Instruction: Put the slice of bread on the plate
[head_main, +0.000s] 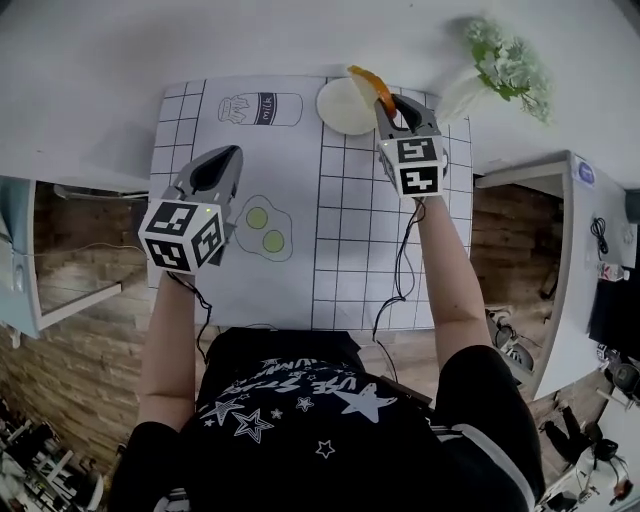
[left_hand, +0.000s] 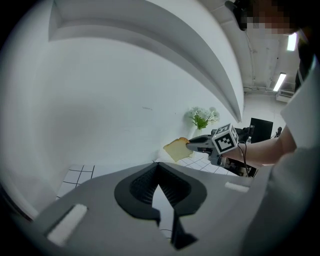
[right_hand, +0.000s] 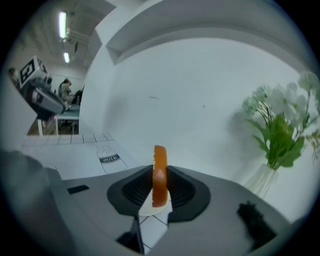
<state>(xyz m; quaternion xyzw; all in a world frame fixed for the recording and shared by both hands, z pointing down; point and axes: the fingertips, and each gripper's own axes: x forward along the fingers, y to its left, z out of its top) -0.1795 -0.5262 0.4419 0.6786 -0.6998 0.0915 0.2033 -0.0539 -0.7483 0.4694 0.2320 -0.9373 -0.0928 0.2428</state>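
right gripper (head_main: 392, 104): far right of the table, over the mat's far edge; jaws clamped on the slice of bread (head_main: 371, 86).
bread grip: in the right gripper view the slice (right_hand: 159, 156) stands on edge between the pads and sticks out past the tips, crust toward the camera.
bread location: off the mat, in the air at the plate's right rim. Left gripper view shows its pale face (left_hand: 176, 149) tilted, projecting left from the right gripper (left_hand: 190, 145). Contact with the plate: can't tell.
plate (head_main: 338, 112): round, pale, at the far edge of the mat, just left of the right gripper.
left gripper (head_main: 236, 150): near left, over the mat beside the fried-egg print; well apart from plate and bread.
left jaws (left_hand: 158, 167): tips drawn together, nothing between them.
mat (head_main: 300, 250): white, grid at both sides, milk-carton print (head_main: 260, 108) far left of the plate.
flowers (head_main: 508, 62): far right, in a white vase, off the mat.
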